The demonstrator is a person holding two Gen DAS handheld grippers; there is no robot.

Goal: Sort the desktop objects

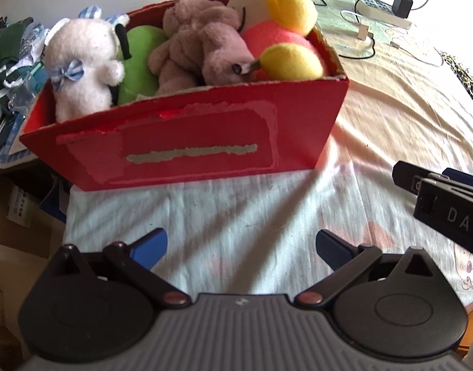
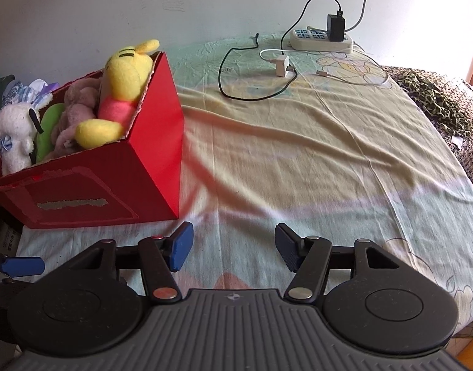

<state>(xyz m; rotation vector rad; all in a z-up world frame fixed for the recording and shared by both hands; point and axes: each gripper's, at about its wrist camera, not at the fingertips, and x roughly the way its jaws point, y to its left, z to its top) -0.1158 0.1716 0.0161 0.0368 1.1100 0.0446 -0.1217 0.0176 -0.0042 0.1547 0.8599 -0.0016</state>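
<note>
Our left tongs (image 1: 241,247) stand apart with nothing between them, above the sheet-covered table (image 2: 298,154) just in front of the red cardboard box (image 1: 187,151); our right tongs (image 2: 234,247) are apart too and empty. With every toy seemingly boxed, we judge the sorting nearly done: hold both clear. At the table's left edge, the box holds a white plush (image 1: 82,61), a green one (image 1: 137,61), a mauve one (image 1: 199,46) and a yellow bear (image 1: 279,24).

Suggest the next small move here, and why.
Probably draw both grippers back: the left gripper and right gripper are open and empty, all four plush toys sit in the red box, and only chargers and cables lie loose on the sheet.
</note>
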